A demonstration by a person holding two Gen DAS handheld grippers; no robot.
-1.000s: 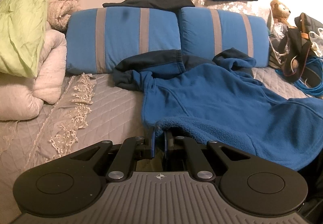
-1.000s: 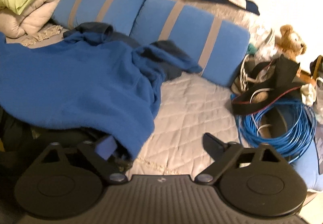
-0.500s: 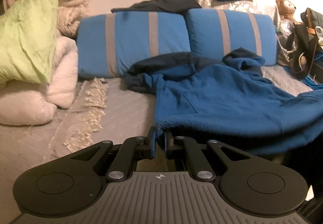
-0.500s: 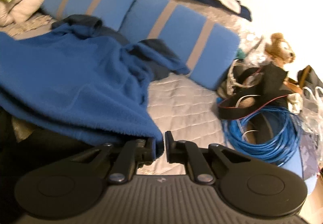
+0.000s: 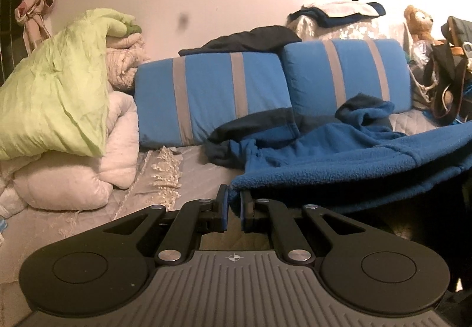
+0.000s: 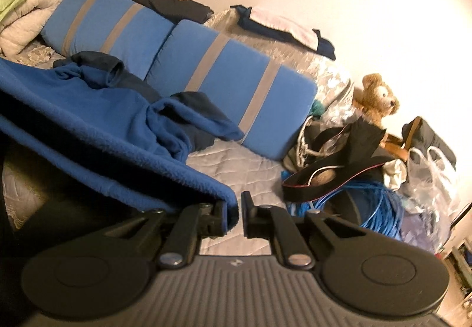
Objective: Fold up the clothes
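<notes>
A: What is hard to read here?

B: The underside of the royal-blue fleece jacket with navy collar and cuffs (image 5: pixel 339 161). Its hem is raised off the grey quilted bed (image 5: pixel 200 167), and the space below is plain shadow in both views. The jacket's right part runs out of the left wrist frame, its left part out of the right wrist frame.

A: And the tongs?

B: The left tongs (image 5: pixel 234 203) are clenched on one hem corner; the right tongs (image 6: pixel 237 209) grasp the other corner, fleece bunched between the pads. The person holding them is out of sight.

A: Where does the jacket lie?

B: In front of the two blue pillows with grey stripes (image 5: pixel 265 91), its collar end resting against them.

A: What does one view add?

B: Only the right wrist view shows the coil of bright blue cable (image 6: pixel 374 209) right of the pillows. The brown teddy bear (image 6: pixel 377 96) shows whole there. The left wrist view alone gives the whole pale green crumpled quilt (image 5: pixel 56 96), left of the pillows.
</notes>
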